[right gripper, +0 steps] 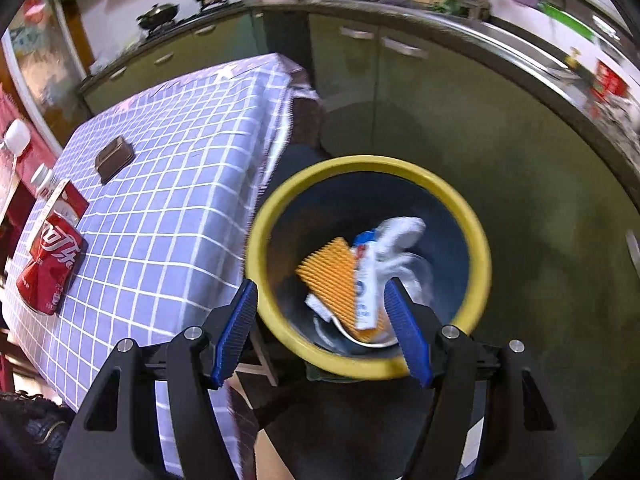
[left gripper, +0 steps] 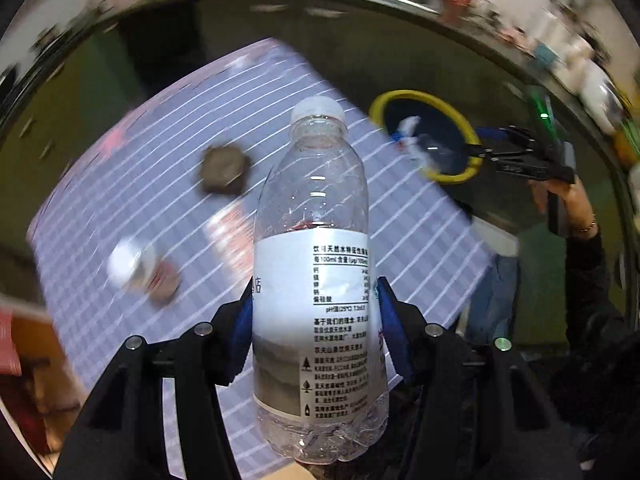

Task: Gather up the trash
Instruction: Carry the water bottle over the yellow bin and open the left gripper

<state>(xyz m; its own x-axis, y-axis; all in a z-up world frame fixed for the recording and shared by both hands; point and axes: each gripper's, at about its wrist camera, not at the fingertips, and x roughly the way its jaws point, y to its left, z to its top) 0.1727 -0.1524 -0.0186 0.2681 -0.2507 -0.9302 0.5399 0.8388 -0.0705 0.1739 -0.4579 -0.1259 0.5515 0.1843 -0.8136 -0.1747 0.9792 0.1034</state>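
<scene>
A: Kitchen, green cabinets all round, and a table under a blue checked cloth. What's nearest?

B: The left gripper, its blue pads pressed on the label of a clear water bottle, cap pointing to twelve o'clock (it looks empty).

A: And the right gripper?

B: Jaws apart, nothing between them. It hangs over the yellow-rimmed bin, which stands on the floor off the table's edge at three o'clock. Inside lie an orange comb-like piece and white wrappers.

A: Anything on the cloth?

B: At nine o'clock a crushed red cola can, beside it a red-and-white carton; farther back, a brown box.
</scene>
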